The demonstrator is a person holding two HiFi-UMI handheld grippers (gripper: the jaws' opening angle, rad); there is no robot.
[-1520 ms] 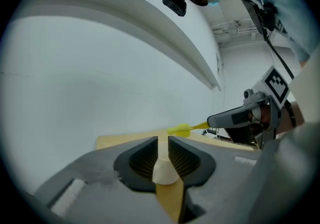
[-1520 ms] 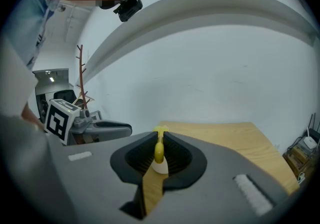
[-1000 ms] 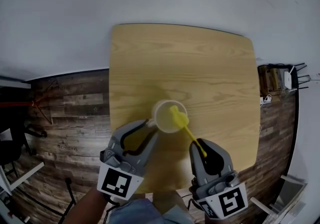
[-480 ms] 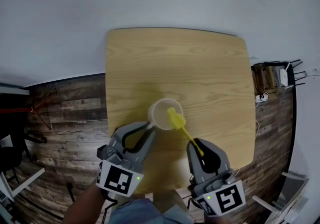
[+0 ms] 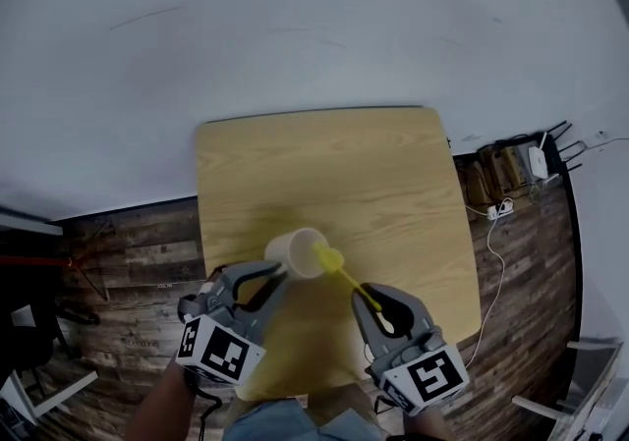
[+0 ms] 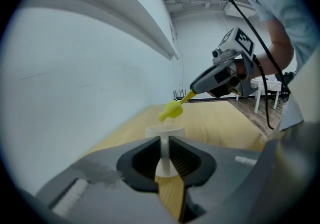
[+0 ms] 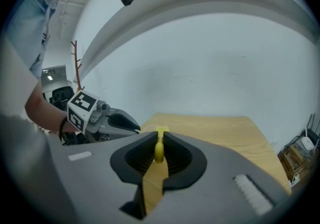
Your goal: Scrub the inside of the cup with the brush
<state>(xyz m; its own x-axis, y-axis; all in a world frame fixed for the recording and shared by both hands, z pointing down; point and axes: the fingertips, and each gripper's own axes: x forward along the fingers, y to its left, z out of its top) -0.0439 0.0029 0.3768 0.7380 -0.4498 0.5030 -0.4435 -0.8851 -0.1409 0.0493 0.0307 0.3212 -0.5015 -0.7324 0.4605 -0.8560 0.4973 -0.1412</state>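
Both tools loaded
Your left tool [image 5: 280, 271], jaws just closing, pinches the cup [image 5: 297, 252] by its handle; your right tool [image 5: 372, 298] clamps the brush [image 5: 329, 258] above it.

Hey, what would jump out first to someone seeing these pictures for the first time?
The bright yellow brush stands out first. It is clamped in the right gripper, with its head just above the rim of the white cup at the near side of the wooden table. The left gripper has just been closing its jaws, and the cup's handle is pinched between them.
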